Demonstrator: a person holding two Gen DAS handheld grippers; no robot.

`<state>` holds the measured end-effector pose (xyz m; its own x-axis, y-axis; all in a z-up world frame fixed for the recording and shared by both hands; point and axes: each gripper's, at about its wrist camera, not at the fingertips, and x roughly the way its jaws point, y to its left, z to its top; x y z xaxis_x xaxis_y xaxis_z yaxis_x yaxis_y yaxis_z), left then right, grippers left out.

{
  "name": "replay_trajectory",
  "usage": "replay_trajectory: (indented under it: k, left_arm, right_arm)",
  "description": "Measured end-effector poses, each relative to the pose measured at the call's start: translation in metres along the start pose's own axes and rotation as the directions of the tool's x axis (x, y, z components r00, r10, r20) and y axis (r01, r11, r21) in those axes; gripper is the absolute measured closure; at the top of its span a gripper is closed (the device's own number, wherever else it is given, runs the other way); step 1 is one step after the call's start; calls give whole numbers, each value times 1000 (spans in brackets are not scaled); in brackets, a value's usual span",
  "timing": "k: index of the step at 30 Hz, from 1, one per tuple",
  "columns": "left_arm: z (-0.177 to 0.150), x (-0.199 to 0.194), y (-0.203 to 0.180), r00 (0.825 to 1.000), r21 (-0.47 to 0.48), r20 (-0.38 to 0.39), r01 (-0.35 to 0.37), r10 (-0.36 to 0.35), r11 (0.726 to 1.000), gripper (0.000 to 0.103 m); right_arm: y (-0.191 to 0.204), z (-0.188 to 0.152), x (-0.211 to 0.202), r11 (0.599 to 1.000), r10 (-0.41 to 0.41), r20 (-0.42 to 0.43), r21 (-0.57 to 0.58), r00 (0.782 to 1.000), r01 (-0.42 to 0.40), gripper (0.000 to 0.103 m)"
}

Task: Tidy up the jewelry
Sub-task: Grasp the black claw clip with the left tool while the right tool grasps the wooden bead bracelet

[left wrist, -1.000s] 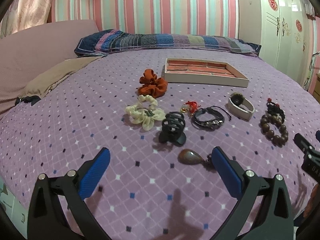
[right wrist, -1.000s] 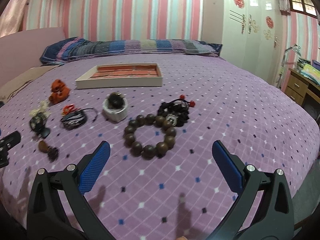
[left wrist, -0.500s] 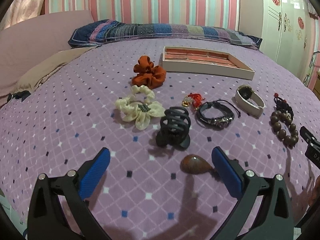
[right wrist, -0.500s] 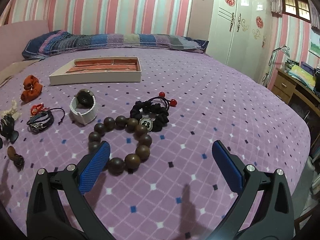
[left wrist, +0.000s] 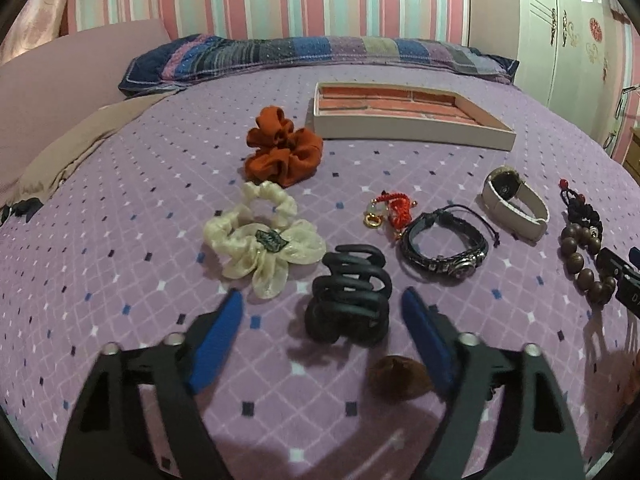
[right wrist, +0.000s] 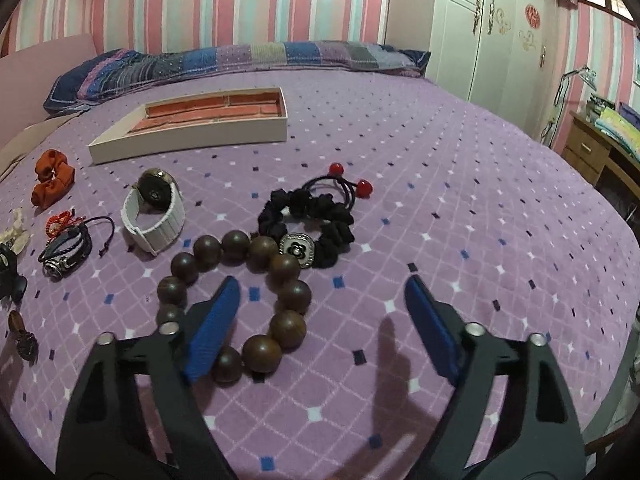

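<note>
Left tongs [left wrist: 322, 316], left wrist view: jaws narrowing from the full spread of a second ago, nothing pinched yet. The black claw clip [left wrist: 347, 295] now sits in the gap between the blue pads [left wrist: 218, 342], clear of both; a second ago it lay well ahead of them. The brown teardrop pendant [left wrist: 399, 376] has slid back to just beside the right pad, partly hidden by it. Cream scrunchie [left wrist: 262, 246], orange scrunchie [left wrist: 282, 146], red charm [left wrist: 390, 210], black leather bracelet [left wrist: 444, 246] and white watch [left wrist: 514, 202] lie loose on the bedspread [left wrist: 120, 240], none in the tray [left wrist: 408, 128], which is empty at the far side. Reading: approach on the claw clip, close begun.

Right tongs [right wrist: 320, 320], right wrist view: jaws also narrowing, holding nothing. The wooden bead bracelet [right wrist: 240, 296] was well ahead a second ago; now its near right arc of beads lies between the pads and the left pad [right wrist: 212, 330] stands inside the ring. No pad contact that I can confirm. Black scrunchie with the flower badge [right wrist: 308, 226] touches the far beads; risk of dragging it along. Tray [right wrist: 188, 136] is far left, empty.

Judgement: sorting barely started, nothing yet moved to the tray; both hands at the pre-grasp stage at once.
</note>
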<state>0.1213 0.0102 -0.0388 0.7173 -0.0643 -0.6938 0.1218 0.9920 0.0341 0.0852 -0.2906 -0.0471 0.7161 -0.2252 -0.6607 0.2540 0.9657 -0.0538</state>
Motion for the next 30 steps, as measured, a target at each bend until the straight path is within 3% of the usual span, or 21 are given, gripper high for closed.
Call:
replay_trajectory:
  k: [8, 13, 15, 19, 23, 30]
  left_arm:
    - [4, 0, -4, 1000, 23, 30, -2, 2, 1000, 36]
    - [5, 6, -4, 1000, 23, 12, 26, -26, 999, 44]
    - [5, 11, -5, 1000, 28, -4, 29, -29, 999, 52]
    - [6, 12, -2, 1000, 17, -1, 32, -32, 999, 52]
    - [6, 10, -4, 999, 33, 0, 47, -47, 998, 60]
    - [6, 14, -6, 999, 28, -9, 51, -51, 998, 63]
  right_arm:
    - [-6, 0, 15, 998, 64, -68, 21, 996, -63, 55]
    - [-2, 0, 16, 996, 89, -70, 2, 994, -90, 67]
    - [1, 2, 18, 995, 98, -75, 0, 992, -98, 69]
    - [2, 5, 21, 992, 126, -83, 17, 989, -125, 78]
    - [5, 4, 22, 993, 116, -82, -8, 990, -117, 79]
    - [5, 5, 27, 992, 128, -89, -9, 988, -130, 78]
